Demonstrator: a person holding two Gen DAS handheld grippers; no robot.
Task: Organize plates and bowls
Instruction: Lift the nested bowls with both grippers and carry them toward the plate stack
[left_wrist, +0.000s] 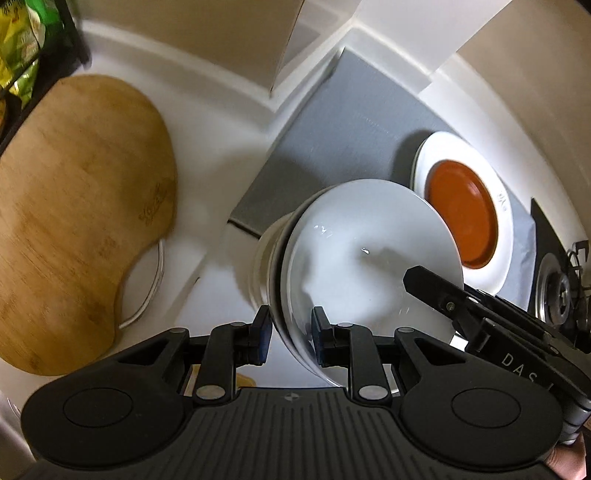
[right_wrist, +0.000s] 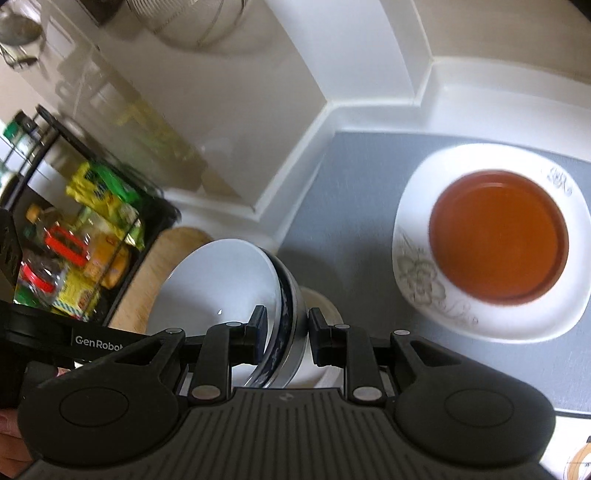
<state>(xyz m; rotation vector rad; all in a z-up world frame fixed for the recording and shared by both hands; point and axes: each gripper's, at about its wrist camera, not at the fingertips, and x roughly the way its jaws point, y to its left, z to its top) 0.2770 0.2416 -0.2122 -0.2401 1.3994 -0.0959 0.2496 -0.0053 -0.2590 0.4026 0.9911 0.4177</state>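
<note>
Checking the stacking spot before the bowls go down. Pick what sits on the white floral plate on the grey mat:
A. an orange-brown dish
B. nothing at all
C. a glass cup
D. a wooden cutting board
A: the right wrist view shows an orange-brown dish resting in the middle of the white floral plate on the grey mat.
</note>
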